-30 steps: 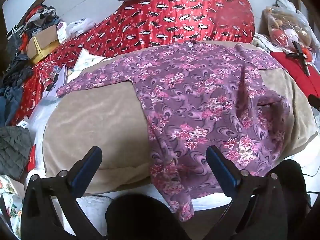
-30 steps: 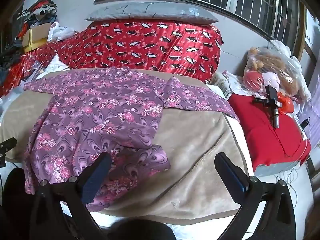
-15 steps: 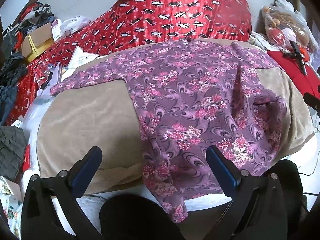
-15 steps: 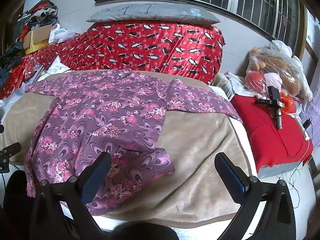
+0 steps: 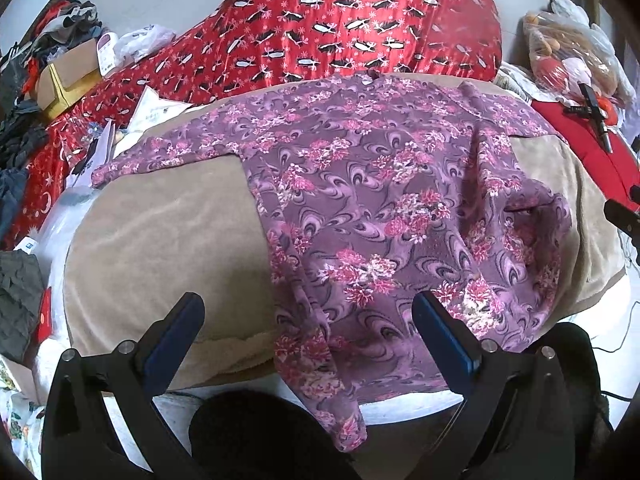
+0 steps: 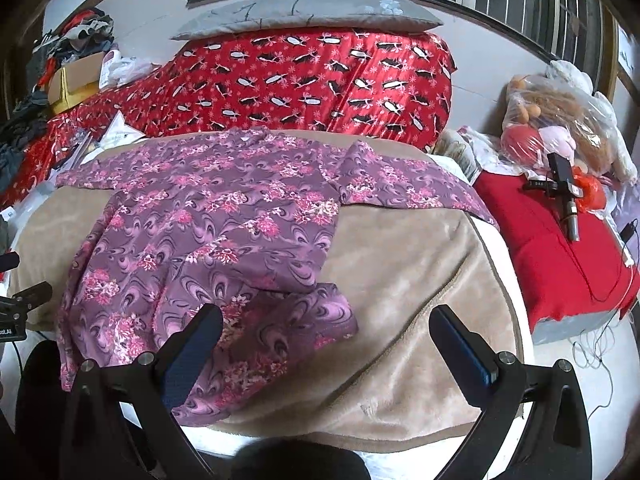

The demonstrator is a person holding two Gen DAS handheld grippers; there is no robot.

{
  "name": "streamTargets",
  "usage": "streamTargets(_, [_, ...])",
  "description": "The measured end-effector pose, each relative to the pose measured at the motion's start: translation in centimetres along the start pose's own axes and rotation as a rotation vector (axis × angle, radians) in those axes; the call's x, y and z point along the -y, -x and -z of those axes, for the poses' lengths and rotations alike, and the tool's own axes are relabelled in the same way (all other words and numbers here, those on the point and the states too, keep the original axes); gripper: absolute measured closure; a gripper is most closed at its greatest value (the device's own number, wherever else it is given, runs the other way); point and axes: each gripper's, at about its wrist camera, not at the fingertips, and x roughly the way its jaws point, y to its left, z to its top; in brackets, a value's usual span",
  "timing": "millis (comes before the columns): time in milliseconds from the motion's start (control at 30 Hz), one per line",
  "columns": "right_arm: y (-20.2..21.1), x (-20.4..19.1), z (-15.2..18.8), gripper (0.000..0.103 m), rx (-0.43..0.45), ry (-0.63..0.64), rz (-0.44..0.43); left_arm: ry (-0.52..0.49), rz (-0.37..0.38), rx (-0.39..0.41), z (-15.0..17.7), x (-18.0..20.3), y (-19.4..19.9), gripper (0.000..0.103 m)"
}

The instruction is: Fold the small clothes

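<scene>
Purple shirt [image 5: 360, 200] swirls with pink flowers, there on a plain tan blanket [image 5: 160, 232]; behind, a red quilt [image 6: 312, 80] flashes black-and-white shapes under a grey pillow [image 6: 304, 16].

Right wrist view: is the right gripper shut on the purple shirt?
No, the right gripper is open above the purple shirt, holding nothing.

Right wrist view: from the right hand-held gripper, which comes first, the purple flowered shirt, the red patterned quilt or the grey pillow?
From the right hand-held gripper:
1. Purple flowered shirt, just ahead, left.
2. Red patterned quilt, behind it.
3. Grey pillow, on top, farthest.
</scene>
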Motion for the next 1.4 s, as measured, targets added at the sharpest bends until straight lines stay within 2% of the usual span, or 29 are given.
streamTargets(1400, [1.5, 0.2, 0.7, 0.001, -0.005, 0.003, -0.008, 0.014, 0.011, -0.001, 0.6, -0.4, 1.0, 0.000])
